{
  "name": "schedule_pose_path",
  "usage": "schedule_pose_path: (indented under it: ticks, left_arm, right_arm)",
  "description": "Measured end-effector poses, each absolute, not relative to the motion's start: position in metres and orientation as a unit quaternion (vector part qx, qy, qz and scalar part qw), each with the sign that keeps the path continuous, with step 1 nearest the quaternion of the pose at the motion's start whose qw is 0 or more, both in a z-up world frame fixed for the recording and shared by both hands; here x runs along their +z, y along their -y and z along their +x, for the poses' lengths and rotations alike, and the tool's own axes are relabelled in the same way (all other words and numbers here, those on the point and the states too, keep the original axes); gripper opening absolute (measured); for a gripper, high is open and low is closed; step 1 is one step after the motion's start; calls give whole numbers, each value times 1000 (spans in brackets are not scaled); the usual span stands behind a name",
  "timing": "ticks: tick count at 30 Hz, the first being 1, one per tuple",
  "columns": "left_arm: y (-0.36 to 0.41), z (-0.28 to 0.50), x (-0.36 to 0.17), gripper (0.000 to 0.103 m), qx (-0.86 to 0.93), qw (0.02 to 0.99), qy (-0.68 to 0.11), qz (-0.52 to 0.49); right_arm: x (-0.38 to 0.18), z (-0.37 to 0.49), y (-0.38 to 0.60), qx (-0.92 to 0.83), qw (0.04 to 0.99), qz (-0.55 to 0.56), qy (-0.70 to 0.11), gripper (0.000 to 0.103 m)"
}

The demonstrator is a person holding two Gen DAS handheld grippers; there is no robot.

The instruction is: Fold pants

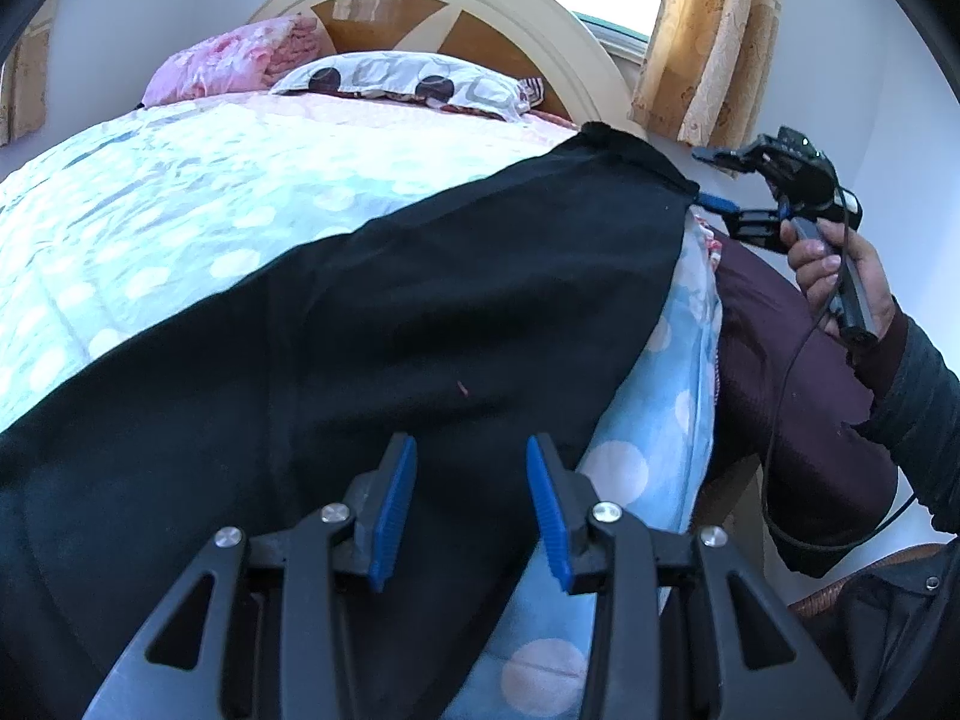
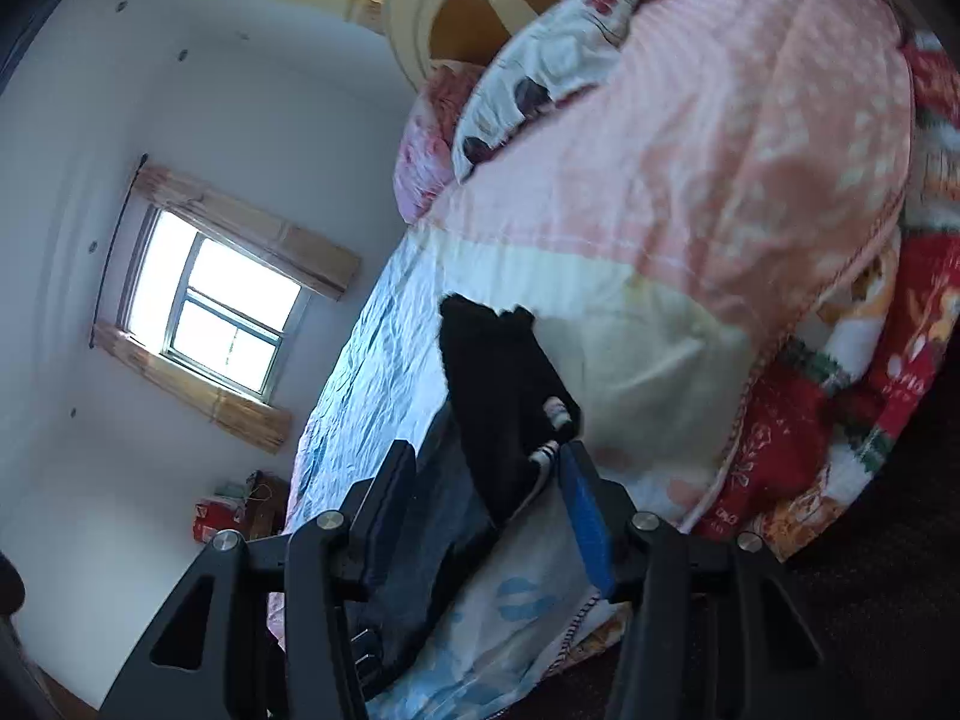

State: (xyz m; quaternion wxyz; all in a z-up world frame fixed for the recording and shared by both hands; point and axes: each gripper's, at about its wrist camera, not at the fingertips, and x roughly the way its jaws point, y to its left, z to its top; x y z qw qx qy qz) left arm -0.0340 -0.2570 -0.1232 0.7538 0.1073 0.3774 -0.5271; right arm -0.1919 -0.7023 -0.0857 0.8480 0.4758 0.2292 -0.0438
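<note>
Black pants (image 1: pixel 420 312) lie spread across the light blue dotted quilt (image 1: pixel 180 210), running from the near left up to the bed's far right edge. My left gripper (image 1: pixel 471 504) hovers over their near part, open, its blue pads apart with cloth lying flat below the gap. A hand holds my right gripper (image 1: pixel 714 180) just off the pants' far corner, its jaws apart and nothing between them. In the right wrist view the right gripper (image 2: pixel 480 498) stands open, with the dark pants (image 2: pixel 492 372) and a white striped tag (image 2: pixel 555 411) just ahead of its fingers.
A spotted pillow (image 1: pixel 402 81), a pink folded blanket (image 1: pixel 234 60) and a round headboard (image 1: pixel 456 6) stand at the bed's far end. A person's maroon-clad leg (image 1: pixel 792 372) and a cable are beside the bed on the right. A red patterned blanket (image 2: pixel 840 408) hangs off the edge.
</note>
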Motion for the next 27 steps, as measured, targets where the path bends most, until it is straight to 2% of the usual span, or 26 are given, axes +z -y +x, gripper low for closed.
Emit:
schedule_pose_path:
  ticks: [10, 13, 14, 21, 27]
  left_arm:
    - [260, -34, -124, 41, -529, 752, -379, 103]
    - [260, -36, -120, 41, -530, 753, -376, 103]
    - [258, -38, -118, 41, -531, 754, -373, 102]
    - [246, -39, -112, 41, -525, 763, -364, 95]
    - [207, -37, -102, 41, -502, 787, -349, 73]
  right_arm:
    - [-111, -151, 715, -5, 839, 488, -240, 51]
    - [-105, -148, 713, -22, 845, 473, -248, 22]
    - [-99, -150, 709, -24, 853, 461, -243, 20]
    - [-58, -153, 676, -8, 885, 416, -207, 17]
    - [-29, -129, 623, 34, 900, 378, -216, 17]
